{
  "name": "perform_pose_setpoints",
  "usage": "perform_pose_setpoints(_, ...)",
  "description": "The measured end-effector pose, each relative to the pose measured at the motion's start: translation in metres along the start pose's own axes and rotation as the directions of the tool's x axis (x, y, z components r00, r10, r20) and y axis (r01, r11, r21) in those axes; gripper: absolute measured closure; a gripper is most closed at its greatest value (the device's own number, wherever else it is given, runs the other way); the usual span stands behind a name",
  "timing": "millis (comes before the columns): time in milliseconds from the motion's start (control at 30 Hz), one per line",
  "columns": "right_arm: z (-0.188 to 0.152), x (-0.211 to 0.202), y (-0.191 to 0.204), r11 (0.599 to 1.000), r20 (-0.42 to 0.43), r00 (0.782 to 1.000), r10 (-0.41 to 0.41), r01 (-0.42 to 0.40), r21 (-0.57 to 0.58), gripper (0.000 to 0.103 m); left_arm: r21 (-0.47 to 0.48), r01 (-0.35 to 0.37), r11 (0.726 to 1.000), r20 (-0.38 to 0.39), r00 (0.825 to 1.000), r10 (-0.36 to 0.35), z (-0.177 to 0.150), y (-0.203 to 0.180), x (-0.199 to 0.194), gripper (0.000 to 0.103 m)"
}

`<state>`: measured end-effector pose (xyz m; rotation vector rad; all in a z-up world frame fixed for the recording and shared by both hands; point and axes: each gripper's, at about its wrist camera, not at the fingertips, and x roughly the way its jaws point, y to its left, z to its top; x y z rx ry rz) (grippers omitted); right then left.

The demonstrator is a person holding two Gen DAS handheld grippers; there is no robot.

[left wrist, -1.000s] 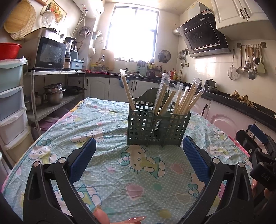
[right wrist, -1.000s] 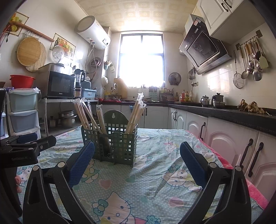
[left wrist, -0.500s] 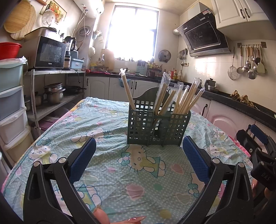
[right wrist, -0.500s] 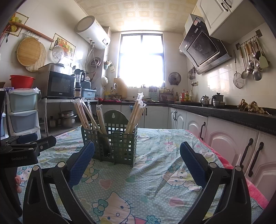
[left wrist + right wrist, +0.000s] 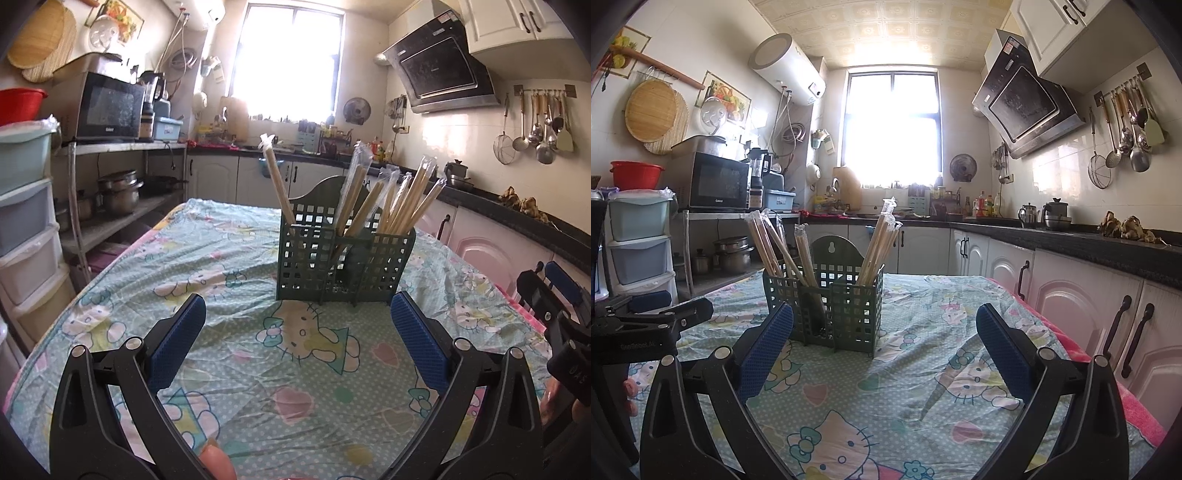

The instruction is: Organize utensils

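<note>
Nothing has shifted since the earlier frames: both grippers hang where they were, and the caddy sits unmoved mid-surface on the cloth. Left gripper: jaws spread wide, empty, low and short of the caddy's near face. Right gripper: jaws likewise spread, empty, near the caddy's other front corner. All wrapped chopsticks stand inside the caddy: one lone pair leaning in its left cell, the rest fanned across the middle and right cells. No loose utensil visible on the cloth around the caddy. Risks, by judgement: caddy looks light and top-heavy, so a sideways nudge could tip it; slick wrappers may slip from a pinch; wrinkled cloth under the caddy could drag and slide it.
</note>
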<state>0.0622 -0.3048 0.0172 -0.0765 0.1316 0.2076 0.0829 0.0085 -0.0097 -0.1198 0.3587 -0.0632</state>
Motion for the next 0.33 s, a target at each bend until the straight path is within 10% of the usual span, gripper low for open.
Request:
perform_pose_setpoints(200,0.012,0.052,-0.056,0.989,-0.253,0.963,-0.090,0.116,0.091,0.006,-0.016,-0.082,0.997,-0.178,0.981,0.078,0.036,0.042,0.026,0.010)
perform_pose_setpoints(333,-0.013,0.133,-0.119,0.949,-0.592,0.770,-0.238,0.314,0.026,0.006,0.031,-0.246,0.969,-0.315,0.918,0.243,0.042,0.089,0.079,0.010)
